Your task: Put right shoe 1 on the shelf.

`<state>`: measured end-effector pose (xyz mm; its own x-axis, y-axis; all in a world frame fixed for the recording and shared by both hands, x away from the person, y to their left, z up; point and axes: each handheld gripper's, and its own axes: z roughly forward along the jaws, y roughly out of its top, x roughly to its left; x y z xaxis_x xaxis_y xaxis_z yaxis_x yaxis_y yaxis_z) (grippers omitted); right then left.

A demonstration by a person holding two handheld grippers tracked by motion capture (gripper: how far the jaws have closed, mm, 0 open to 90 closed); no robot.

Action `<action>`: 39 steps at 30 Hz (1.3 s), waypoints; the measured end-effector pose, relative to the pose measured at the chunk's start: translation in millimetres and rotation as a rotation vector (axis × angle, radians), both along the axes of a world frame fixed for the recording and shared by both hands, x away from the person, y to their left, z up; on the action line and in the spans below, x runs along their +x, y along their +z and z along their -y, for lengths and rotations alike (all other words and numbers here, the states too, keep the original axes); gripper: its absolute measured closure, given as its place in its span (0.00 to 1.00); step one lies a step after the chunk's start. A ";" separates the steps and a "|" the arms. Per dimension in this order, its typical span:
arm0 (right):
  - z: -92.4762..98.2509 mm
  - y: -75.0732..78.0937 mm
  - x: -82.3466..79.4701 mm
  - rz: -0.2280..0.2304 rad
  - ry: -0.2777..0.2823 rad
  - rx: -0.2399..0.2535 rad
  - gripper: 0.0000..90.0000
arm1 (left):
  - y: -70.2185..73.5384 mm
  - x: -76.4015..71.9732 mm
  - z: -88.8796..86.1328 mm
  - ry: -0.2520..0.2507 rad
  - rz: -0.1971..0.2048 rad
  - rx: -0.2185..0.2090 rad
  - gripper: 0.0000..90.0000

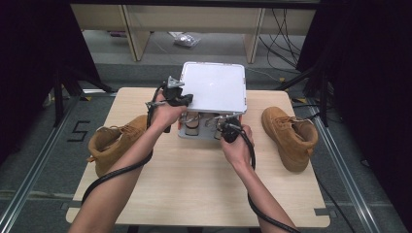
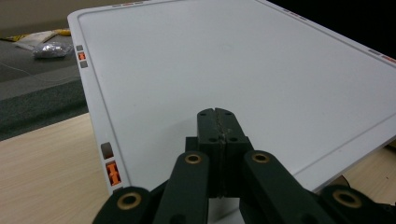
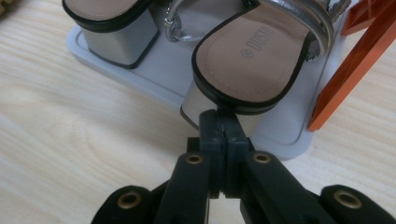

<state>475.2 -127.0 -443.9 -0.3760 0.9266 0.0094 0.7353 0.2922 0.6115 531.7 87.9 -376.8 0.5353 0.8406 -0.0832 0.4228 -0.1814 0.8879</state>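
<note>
A white two-level shoe stand sits at the table's far middle, and its flat white top panel (image 1: pixel 214 87) (image 2: pixel 233 60) covers most of it. On the grey lower tray (image 3: pixel 289 130) stand two silver block-heel sandals (image 3: pixel 254 56) (image 3: pixel 112 28) with tan insoles. My left gripper (image 1: pixel 180 97) (image 2: pixel 217 114) is shut with nothing in it and lies over the panel's near left part. My right gripper (image 1: pixel 227 127) (image 3: pixel 219 116) is shut and empty, its tips right at the heel block of the nearer sandal. An orange strut (image 3: pixel 359 60) rises at the tray's side.
A tan boot (image 1: pixel 114 141) lies on the table's left part, and another tan boot (image 1: pixel 289 136) lies on the right. The wooden table (image 1: pixel 194 184) has bare room in front of the stand. Beyond the far edge are grey floor, a foil packet (image 2: pixel 51 49) and cabinet legs.
</note>
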 end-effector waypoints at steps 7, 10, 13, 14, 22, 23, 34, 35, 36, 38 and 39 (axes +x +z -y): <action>-1.6 -6.0 5.5 0.018 -0.009 -0.026 1.00 | -0.4 -0.4 -0.1 -0.002 0.000 -0.006 0.99; -0.4 -8.9 8.0 0.031 -0.013 -0.029 1.00 | -0.2 -0.3 0.0 -0.001 -0.001 -0.004 0.99; 0.0 -10.2 9.1 0.042 -0.009 -0.042 1.00 | -0.3 -0.4 0.0 0.000 0.000 -0.006 0.99; -0.2 -10.8 9.5 0.045 -0.011 -0.045 1.00 | -0.4 -0.5 0.0 0.000 0.000 -0.006 0.99; -2.2 -14.7 11.1 0.055 -0.017 -0.046 1.00 | -0.4 -0.6 0.2 0.001 0.001 -0.005 0.99; -2.6 -15.4 11.3 0.054 -0.018 -0.049 1.00 | -0.3 -0.5 0.1 -0.001 0.002 -0.004 0.99; -2.1 -23.2 13.0 0.051 -0.026 -0.070 0.99 | -0.5 -0.2 0.3 -0.002 0.005 -0.006 0.99; -2.3 -23.4 13.1 0.054 -0.024 -0.073 0.99 | -0.5 -0.2 0.2 -0.003 0.005 -0.006 0.99; -2.9 -23.6 12.7 0.051 -0.029 -0.070 0.98 | -0.5 -0.2 0.2 -0.003 0.005 -0.006 0.99; -2.3 -23.7 12.9 0.057 -0.015 -0.071 0.96 | -0.1 -0.5 0.0 -0.001 0.001 -0.003 0.99; -1.9 -23.7 12.2 0.055 -0.016 -0.062 0.94 | -0.1 -0.5 0.0 -0.001 0.001 -0.003 0.99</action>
<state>487.4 -125.1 -467.6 -0.3597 0.9306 -0.0685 0.7058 0.3193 0.6324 531.2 87.9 -376.9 0.5358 0.8400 -0.0855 0.4219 -0.1786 0.8889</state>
